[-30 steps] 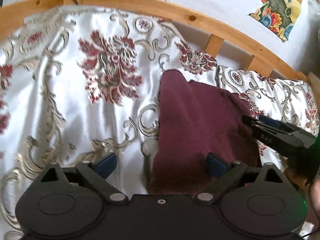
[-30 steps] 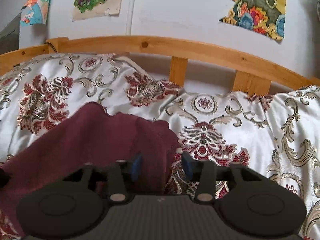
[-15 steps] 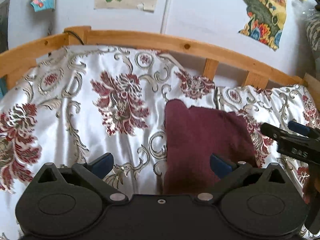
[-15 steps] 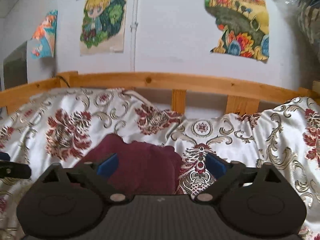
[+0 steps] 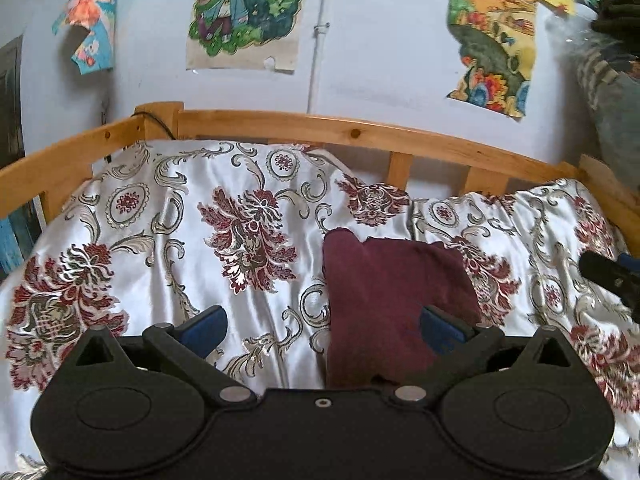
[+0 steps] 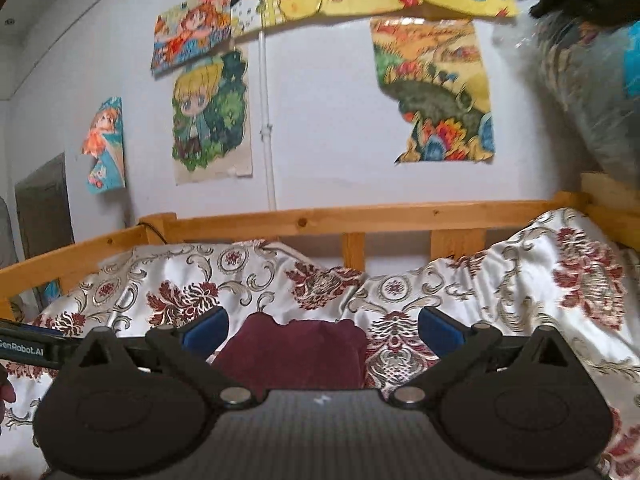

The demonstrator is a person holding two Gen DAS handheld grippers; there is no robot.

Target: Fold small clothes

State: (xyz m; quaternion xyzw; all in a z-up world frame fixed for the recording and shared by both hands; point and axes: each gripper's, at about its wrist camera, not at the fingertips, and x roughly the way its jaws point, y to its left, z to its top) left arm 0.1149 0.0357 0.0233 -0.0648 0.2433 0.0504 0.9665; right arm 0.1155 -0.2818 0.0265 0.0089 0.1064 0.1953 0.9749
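Observation:
A folded maroon garment [image 5: 392,296] lies flat on the floral white bedspread [image 5: 180,240]; it also shows in the right wrist view [image 6: 296,352]. My left gripper [image 5: 322,326] is open and empty, raised above the bed, with the garment's near edge behind its right finger. My right gripper [image 6: 322,328] is open and empty, lifted back from the garment. The right gripper's tip shows at the right edge of the left wrist view [image 5: 612,276].
A wooden bed rail [image 5: 360,136] runs along the far side against a white wall with cartoon posters [image 5: 244,12]. A bagged bundle [image 6: 592,92] sits on the rail at the right. The left gripper's body [image 6: 24,350] shows at the left edge.
The right gripper opened and let go of the garment. Both grippers pulled back and up from the bed, leaving the garment folded on the bedspread.

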